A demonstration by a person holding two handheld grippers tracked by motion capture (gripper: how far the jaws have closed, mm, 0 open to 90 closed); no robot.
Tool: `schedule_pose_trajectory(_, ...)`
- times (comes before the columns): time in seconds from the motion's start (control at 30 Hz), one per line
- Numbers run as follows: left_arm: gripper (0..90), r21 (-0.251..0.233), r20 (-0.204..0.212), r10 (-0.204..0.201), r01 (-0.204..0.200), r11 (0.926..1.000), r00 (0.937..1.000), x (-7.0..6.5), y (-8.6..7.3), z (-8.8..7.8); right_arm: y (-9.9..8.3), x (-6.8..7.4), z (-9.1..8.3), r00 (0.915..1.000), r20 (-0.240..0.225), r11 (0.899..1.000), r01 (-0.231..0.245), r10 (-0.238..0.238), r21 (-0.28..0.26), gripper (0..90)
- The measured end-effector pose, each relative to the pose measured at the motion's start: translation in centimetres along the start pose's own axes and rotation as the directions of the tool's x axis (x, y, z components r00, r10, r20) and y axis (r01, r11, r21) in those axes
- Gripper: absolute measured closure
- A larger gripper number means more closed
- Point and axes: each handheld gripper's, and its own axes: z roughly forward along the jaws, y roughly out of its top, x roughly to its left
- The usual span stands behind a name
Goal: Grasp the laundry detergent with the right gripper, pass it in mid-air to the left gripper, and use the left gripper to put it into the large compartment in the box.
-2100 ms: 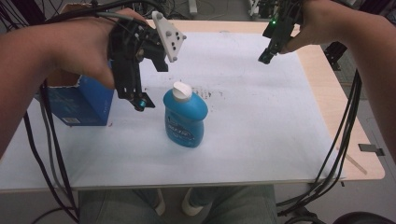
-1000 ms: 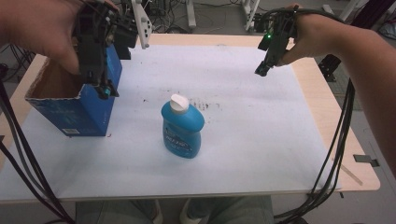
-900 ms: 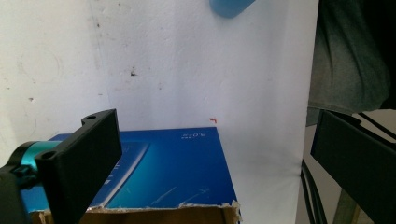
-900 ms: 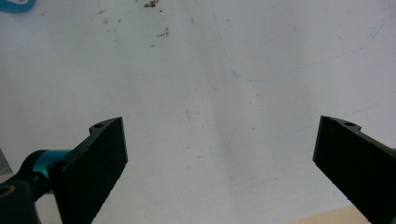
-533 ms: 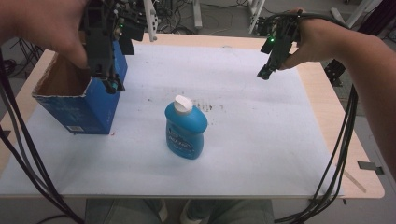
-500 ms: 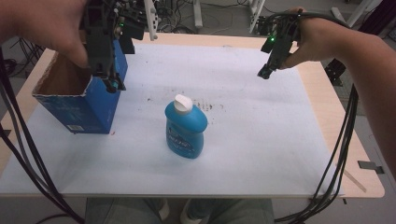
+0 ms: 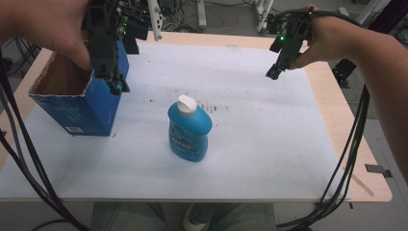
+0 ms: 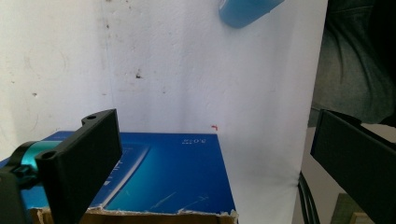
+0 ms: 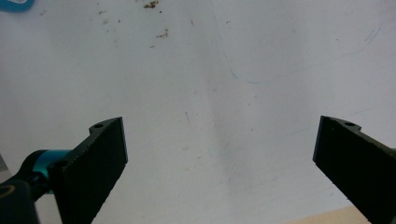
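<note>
Blue bottle (image 7: 189, 129) stands beside cardboard box (image 7: 79, 102).

At the left of the high view, the box (image 7: 91, 108) is showing deep blue walls, a small white label patch and a raw brown cardboard inside. At centre, the bottle (image 7: 188, 129) is showing bright blue with a white cap and a darker blue label. The table (image 7: 269, 134) is showing white, speckled with dark crumbs, its edge pale wood. Both the left gripper (image 7: 111, 79) and the right gripper (image 7: 275, 71) are showing black, green lights glowing, with a teal fitting by one jaw in each gripper view.
</note>
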Motion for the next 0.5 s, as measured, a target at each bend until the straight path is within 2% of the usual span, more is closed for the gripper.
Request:
schedule_pose_trajectory(0.1,1.8,0.005,-0.002,0.005,-0.005,1.0,1.0,-0.1,0.0,0.0,-0.1,0.1,-0.1,0.9999,0.003,1.0,-0.01,0.01,0.002,2.1)
schedule_pose_trajectory(0.27,1.8,0.007,-0.009,0.016,-0.016,0.9998,0.9998,-0.1,-0.1,0.1,-0.2,0.6,-0.3,0.9999,0.013,1.0,0.003,-0.003,0.001,2.1)
schedule_pose_trajectory(0.33,1.8,0.006,-0.014,0.017,-0.017,0.9998,0.9998,-0.1,-0.1,0.2,-0.3,1.0,-0.5,0.9998,0.021,1.0,0.0,-0.001,0.008,2.0)
schedule_pose_trajectory(0.5,1.8,0.016,-0.014,0.02,-0.02,0.9997,0.9997,-0.2,-0.1,0.4,-0.7,2.4,-0.7,0.9997,0.021,1.0,0.015,-0.015,-0.02,2.0)
